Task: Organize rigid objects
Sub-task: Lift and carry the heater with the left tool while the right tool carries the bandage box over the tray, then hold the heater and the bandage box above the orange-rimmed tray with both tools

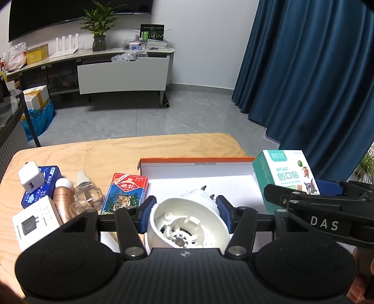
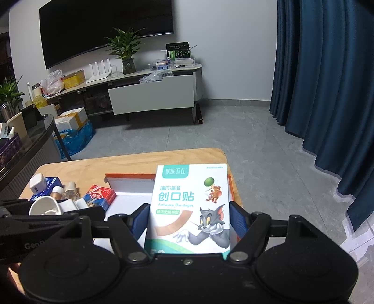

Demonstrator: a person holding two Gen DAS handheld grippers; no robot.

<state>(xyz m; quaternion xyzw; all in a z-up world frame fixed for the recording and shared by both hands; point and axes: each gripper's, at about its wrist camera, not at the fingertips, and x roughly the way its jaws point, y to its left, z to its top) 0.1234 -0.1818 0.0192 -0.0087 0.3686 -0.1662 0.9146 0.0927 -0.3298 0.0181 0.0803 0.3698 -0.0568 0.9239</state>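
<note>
Two claws sit nearest the cameras; the left claw (image 1: 185,209) is clamped on a white plastic device (image 1: 187,224), its hollow end toward the lens, held over the white tray (image 1: 198,173) with an orange rim; the right claw (image 2: 189,222) is clamped on an upright bandage box (image 2: 190,205), also over that tray, printed "Adhesive Bandages" under large Chinese characters with a cartoon cat and mouse; "DAS" is lettered on the right claw's arm in the left view. Left of the tray on the pale wooden bench (image 1: 98,149) lie a red card pack (image 1: 126,191) showing a tiger, two clear dropper bottles (image 1: 87,189), a copper-coloured bottle (image 1: 63,198), a white charger box (image 1: 37,222) and a white plug adapter (image 1: 30,179) resting on a blue tin (image 1: 50,180). Beyond the bench spreads grey tiled floor (image 1: 163,112); blue curtains (image 1: 315,81) hang at the right; a white media console (image 1: 121,74) against the far wall carries a potted plant (image 1: 99,28) and a router (image 1: 66,44), below a dark wall screen (image 1: 70,11).
</note>
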